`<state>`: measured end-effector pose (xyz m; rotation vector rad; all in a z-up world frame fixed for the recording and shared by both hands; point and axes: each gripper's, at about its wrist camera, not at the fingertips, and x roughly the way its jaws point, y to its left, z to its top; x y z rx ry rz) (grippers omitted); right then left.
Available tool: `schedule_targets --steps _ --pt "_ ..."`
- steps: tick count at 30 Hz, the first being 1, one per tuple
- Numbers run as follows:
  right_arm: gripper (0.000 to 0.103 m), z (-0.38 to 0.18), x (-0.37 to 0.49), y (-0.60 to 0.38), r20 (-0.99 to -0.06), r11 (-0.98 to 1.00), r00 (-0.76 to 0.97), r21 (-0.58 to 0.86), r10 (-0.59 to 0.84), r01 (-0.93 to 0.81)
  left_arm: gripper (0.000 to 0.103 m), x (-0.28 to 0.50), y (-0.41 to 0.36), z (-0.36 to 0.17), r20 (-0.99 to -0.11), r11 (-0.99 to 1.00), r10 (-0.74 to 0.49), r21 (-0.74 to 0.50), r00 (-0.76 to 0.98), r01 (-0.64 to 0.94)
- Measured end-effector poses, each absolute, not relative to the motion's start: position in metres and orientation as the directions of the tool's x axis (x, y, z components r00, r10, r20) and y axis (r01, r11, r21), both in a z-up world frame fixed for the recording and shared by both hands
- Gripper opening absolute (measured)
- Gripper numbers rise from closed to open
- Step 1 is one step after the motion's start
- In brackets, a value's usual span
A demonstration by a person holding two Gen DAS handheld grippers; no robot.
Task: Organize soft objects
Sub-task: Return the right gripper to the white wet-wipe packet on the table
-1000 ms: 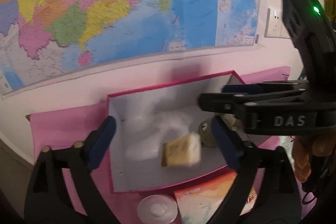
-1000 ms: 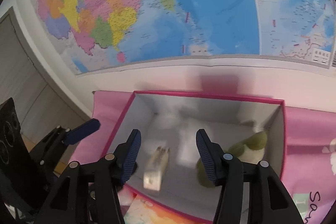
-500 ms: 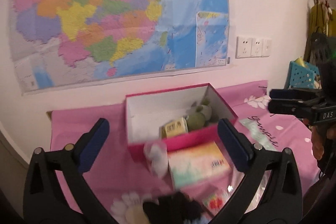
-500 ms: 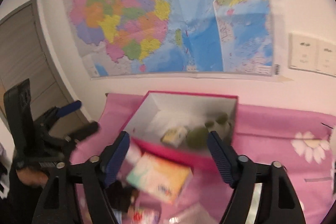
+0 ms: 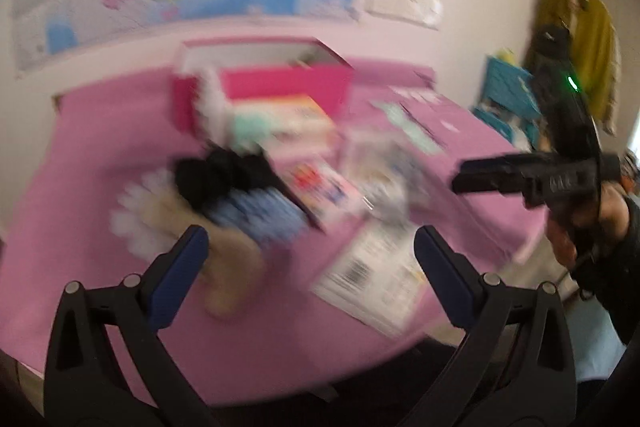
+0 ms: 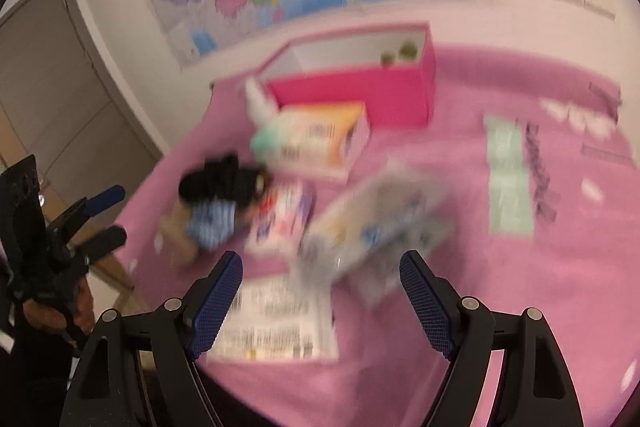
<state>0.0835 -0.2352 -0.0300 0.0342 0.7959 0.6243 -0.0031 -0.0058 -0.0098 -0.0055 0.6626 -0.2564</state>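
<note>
Both views are motion-blurred. A pink box (image 5: 280, 85) (image 6: 352, 95) stands at the back of the pink table; green soft toys (image 6: 400, 53) lie inside at its right end. A soft doll with black hair, blue striped dress and tan legs (image 5: 236, 203) (image 6: 212, 199) lies on the cloth in front. My left gripper (image 5: 308, 259) is open and empty, above the table's front, just right of the doll's legs. My right gripper (image 6: 320, 287) is open and empty, over a printed sheet (image 6: 276, 323). The left gripper also shows in the right wrist view (image 6: 100, 215), the right gripper in the left wrist view (image 5: 520, 175).
On the pink cloth (image 6: 520, 307) lie a pastel carton (image 6: 320, 143), a white bottle (image 6: 258, 103), a small colourful pack (image 6: 280, 215), a clear plastic package (image 6: 380, 219) and a green strip (image 6: 508, 183). A map covers the wall; a door (image 6: 60, 87) stands left, blue baskets (image 5: 508, 95) right.
Both grippers have pulled back from over the pink box towards the table's front edge and tilted down. The yellow soft piece dropped into the box. The front clutter now fills the views.
</note>
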Motion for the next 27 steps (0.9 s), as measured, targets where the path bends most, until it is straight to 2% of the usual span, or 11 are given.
schedule_targets --steps 3,13,22,27 --pt "0.083 -0.046 0.081 -0.24 -0.669 0.797 0.467 0.338 0.578 -0.501 0.103 -0.001 -0.028 -0.03 -0.642 0.961 -0.245 -0.065 0.726 0.267" --pt "0.079 -0.071 0.072 -0.238 -0.702 0.769 0.362 0.429 0.614 -0.474 0.103 0.013 -0.038 -0.063 -0.678 0.94 -0.324 -0.148 0.66 0.308" --pt "0.078 -0.089 0.068 -0.233 -0.759 0.805 0.331 0.406 0.56 -0.432 0.103 0.03 -0.032 -0.082 -0.716 0.936 -0.341 -0.196 0.609 0.293" --pt "0.078 -0.089 0.071 -0.224 -0.757 0.8 0.328 0.406 0.565 -0.443 0.103 0.032 -0.04 -0.084 -0.735 0.945 -0.301 -0.142 0.608 0.296"
